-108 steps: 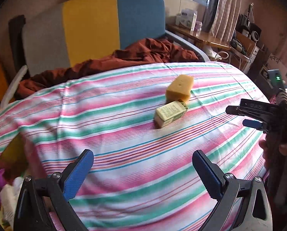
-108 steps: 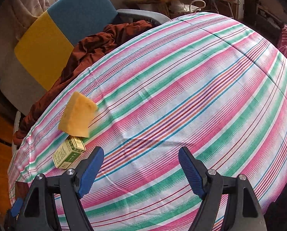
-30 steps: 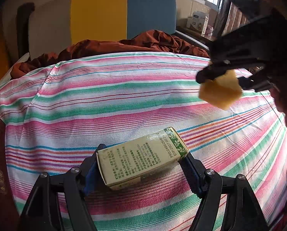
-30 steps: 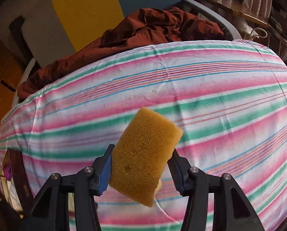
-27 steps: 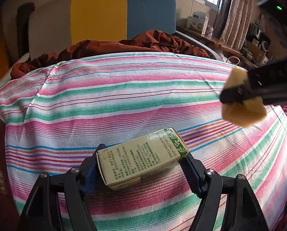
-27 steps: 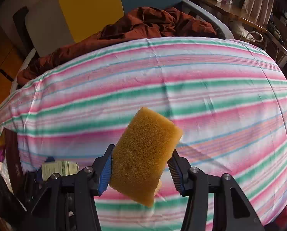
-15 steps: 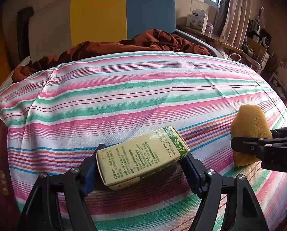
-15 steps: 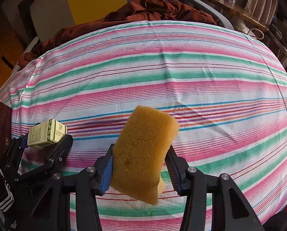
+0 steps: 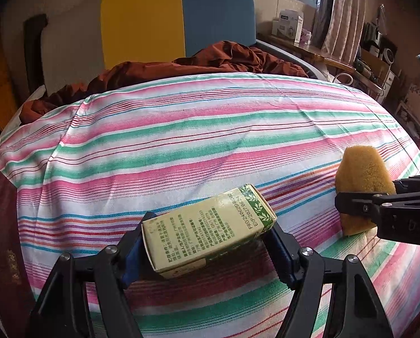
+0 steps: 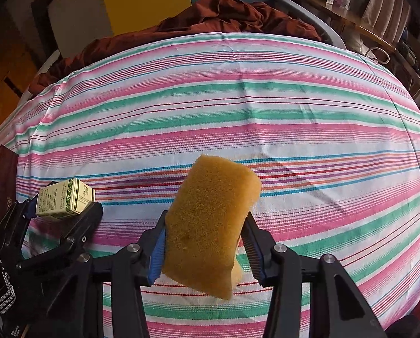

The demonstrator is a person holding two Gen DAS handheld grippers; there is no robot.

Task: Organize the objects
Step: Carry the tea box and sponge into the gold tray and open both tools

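Note:
A pale green carton (image 9: 207,231) with printed text lies crosswise between the blue pads of my left gripper (image 9: 207,249), which is shut on it just above the striped cloth (image 9: 210,129). From the right wrist view the same carton (image 10: 64,198) shows at the left, held by the left gripper (image 10: 60,211). A yellow sponge (image 10: 210,225) stands on end, squeezed in my right gripper (image 10: 205,249). In the left wrist view the sponge (image 9: 362,174) and the right gripper (image 9: 359,205) sit at the right edge, low over the cloth.
A striped cloth covers the table (image 10: 266,107). Behind it a rust-brown blanket (image 9: 204,62) lies on a chair with a yellow and blue back (image 9: 176,17). A cluttered wooden desk (image 9: 322,53) stands at the back right. A dark maroon object (image 10: 4,171) lies at the table's left edge.
The right gripper carried the sponge from high at the upper right down to the lower right, beside the left gripper. The left gripper kept still with the carton.

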